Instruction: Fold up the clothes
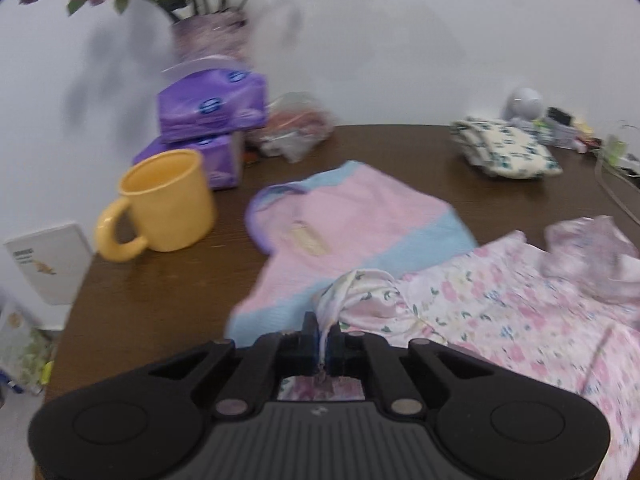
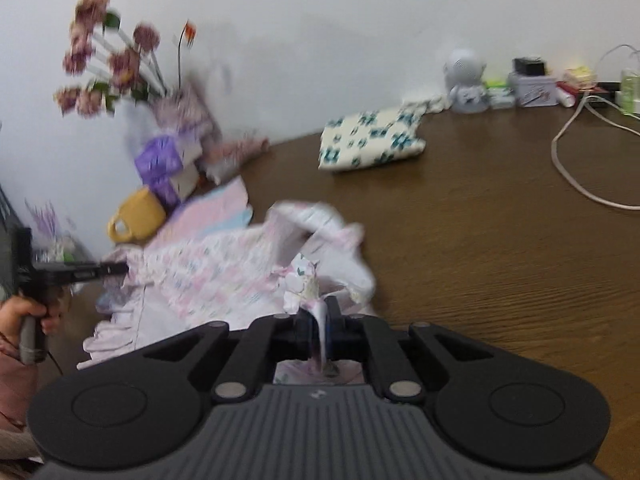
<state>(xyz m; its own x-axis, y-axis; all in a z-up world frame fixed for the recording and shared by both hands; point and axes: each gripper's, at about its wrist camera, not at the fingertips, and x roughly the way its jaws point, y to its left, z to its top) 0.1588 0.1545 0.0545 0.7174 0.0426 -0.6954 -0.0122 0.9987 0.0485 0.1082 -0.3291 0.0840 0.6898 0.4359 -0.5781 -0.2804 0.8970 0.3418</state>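
Observation:
A pink floral garment [image 1: 500, 300] lies spread on the brown table [image 1: 168, 280]. My left gripper [image 1: 325, 334] is shut on a bunched corner of it at the garment's left edge. In the right wrist view the same floral garment [image 2: 208, 276] stretches leftward, and my right gripper [image 2: 320, 320] is shut on a pinched fold at its right end. The left gripper [image 2: 116, 269] shows there too, at the garment's far left, held by a hand [image 2: 24, 312]. A pink and blue top [image 1: 352, 224] lies flat behind the floral garment, partly under it.
A yellow mug [image 1: 168, 204] and purple tissue packs [image 1: 212, 108] stand at the table's left, with a flower vase [image 1: 208, 36] behind. A folded cream floral cloth [image 2: 372, 140] lies at the back. A white cable [image 2: 576, 176] and small items [image 2: 532, 84] sit at the right.

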